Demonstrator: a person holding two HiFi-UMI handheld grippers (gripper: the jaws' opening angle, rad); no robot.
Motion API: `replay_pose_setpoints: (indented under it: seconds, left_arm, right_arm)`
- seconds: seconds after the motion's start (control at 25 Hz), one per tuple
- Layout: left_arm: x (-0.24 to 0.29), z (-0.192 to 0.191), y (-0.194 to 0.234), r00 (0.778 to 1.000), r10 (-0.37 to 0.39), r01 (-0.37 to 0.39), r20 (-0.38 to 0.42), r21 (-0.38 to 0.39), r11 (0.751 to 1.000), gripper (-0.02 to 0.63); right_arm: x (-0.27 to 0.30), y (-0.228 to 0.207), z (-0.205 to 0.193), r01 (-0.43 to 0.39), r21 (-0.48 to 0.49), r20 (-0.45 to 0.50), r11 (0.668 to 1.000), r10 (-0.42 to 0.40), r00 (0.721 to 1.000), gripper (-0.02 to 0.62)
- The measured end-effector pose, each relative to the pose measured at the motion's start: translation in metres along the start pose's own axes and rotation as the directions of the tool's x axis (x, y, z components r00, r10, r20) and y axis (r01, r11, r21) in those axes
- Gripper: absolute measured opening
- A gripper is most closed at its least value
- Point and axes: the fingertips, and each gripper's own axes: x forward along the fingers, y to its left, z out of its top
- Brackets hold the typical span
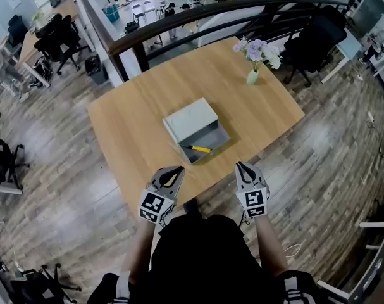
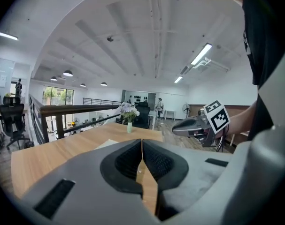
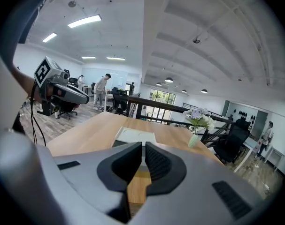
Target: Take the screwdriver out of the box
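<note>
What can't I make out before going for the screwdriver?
- Head view: the screwdriver is too small; only a yellow handle reads, tip type unclear.
- Left gripper view: the body of the left gripper hides the screwdriver and nearly all of the box.
- Right gripper view: the right gripper, jaws shut, hides the box's open part.
- Head view: the box's top covers the rest of its inside.

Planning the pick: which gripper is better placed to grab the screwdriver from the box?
Left, probably. The left gripper sits nearer the screwdriver in the open box; the right gripper is farther off to the side. Both are shut and empty, so either must open first.
</note>
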Motion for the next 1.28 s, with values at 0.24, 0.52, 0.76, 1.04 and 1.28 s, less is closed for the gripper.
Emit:
replay_pose_setpoints:
  seconds: [0.24, 0.52, 0.76, 1.04, 1.28]
  left_arm:
    - [-0.005, 0.006, 0.018, 1.0, 0.003, -0.003, 0.023, -0.004, 1.0, 0.025]
    - [-0.019, -0.005, 0.03, 0.999, 0.039, -0.039, 0.005, -0.021, 0.999, 0.026]
    - [-0.026, -0.007, 0.043, 0.996, 0.092, -0.092, 0.003, -0.043, 0.995, 0.025]
    - [-0.025, -0.007, 0.057, 0.99, 0.142, -0.141, -0.003, -0.062, 0.988, 0.025]
    - [-0.027, -0.012, 0.064, 0.981, 0.193, -0.194, -0.018, -0.094, 0.976, 0.025]
  right_arm:
    - [0.018, 0.012, 0.012, -0.023, -0.022, 0.002, 1.0, 0.023, 1.0, 0.04]
    - [0.036, 0.03, 0.018, -0.074, -0.04, 0.004, 0.996, 0.074, 0.997, 0.04]
    - [0.053, 0.037, 0.016, -0.13, -0.062, -0.017, 0.99, 0.13, 0.991, 0.04]
    - [0.086, 0.042, 0.025, -0.2, -0.09, -0.025, 0.976, 0.199, 0.98, 0.04]
    - [0.109, 0.052, 0.014, -0.278, -0.084, -0.063, 0.957, 0.273, 0.96, 0.04]
